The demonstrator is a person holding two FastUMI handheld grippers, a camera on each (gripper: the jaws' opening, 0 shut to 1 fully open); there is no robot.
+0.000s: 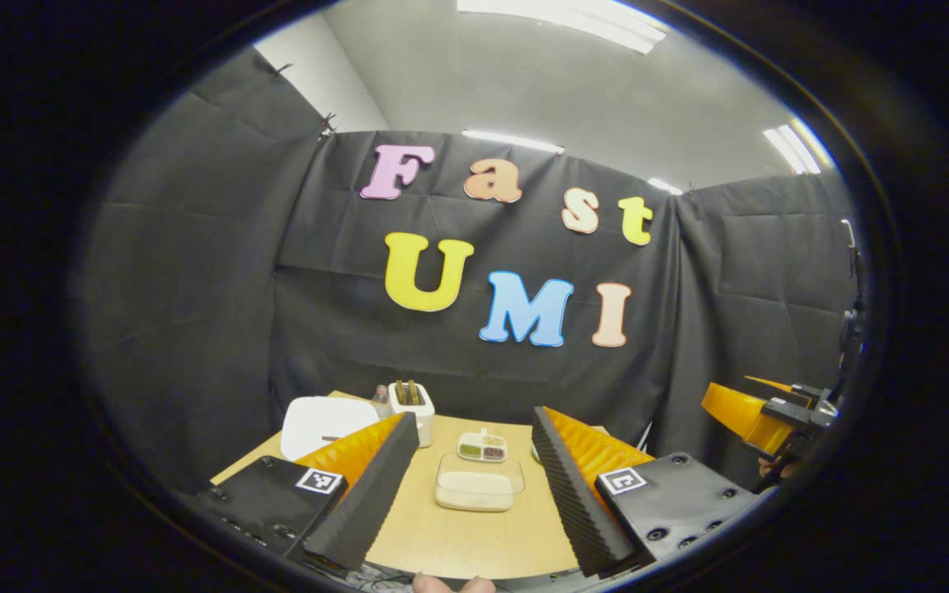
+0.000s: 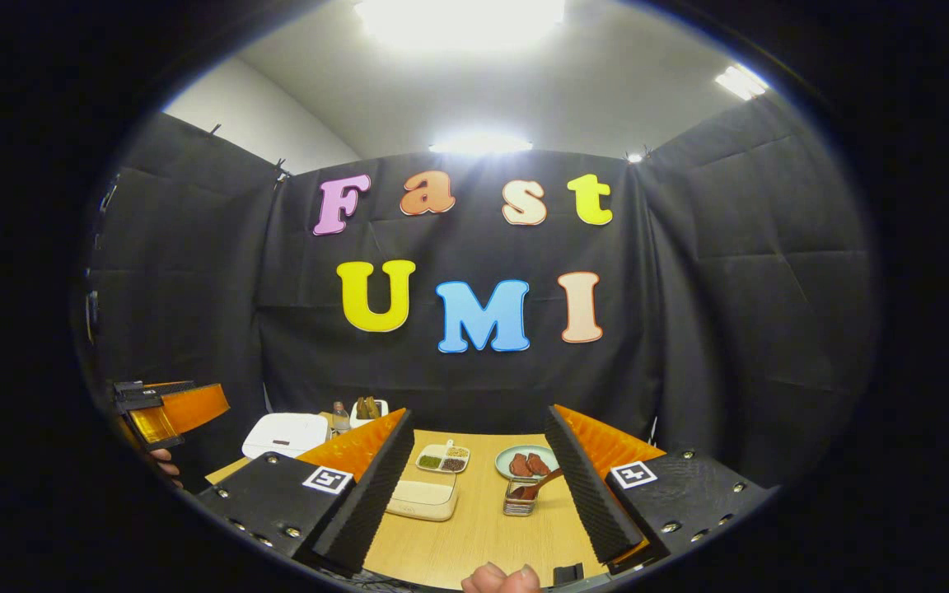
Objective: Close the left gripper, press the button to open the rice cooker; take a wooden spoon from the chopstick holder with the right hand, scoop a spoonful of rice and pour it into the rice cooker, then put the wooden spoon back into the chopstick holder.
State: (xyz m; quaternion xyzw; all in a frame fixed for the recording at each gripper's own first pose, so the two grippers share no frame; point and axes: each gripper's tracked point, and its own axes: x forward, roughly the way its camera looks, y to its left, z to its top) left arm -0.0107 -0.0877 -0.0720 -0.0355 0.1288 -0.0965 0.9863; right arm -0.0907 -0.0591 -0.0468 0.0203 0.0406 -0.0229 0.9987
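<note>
Nearest, left gripper and right gripper both spread apart, holding nothing. Beyond, rice container mid-table; chopstick holder with wooden spoon right. Farther left, white rice cooker, lid down.

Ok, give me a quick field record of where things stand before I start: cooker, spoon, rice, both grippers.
rice cooker: white, lid down, far left of table
wooden spoon: standing in chopstick holder, handle leaning right
rice box: clear, holding rice, centre of table
left gripper: open, holding nothing, above near edge
right gripper: open, holding nothing
task progress: button not yet pressed
</note>
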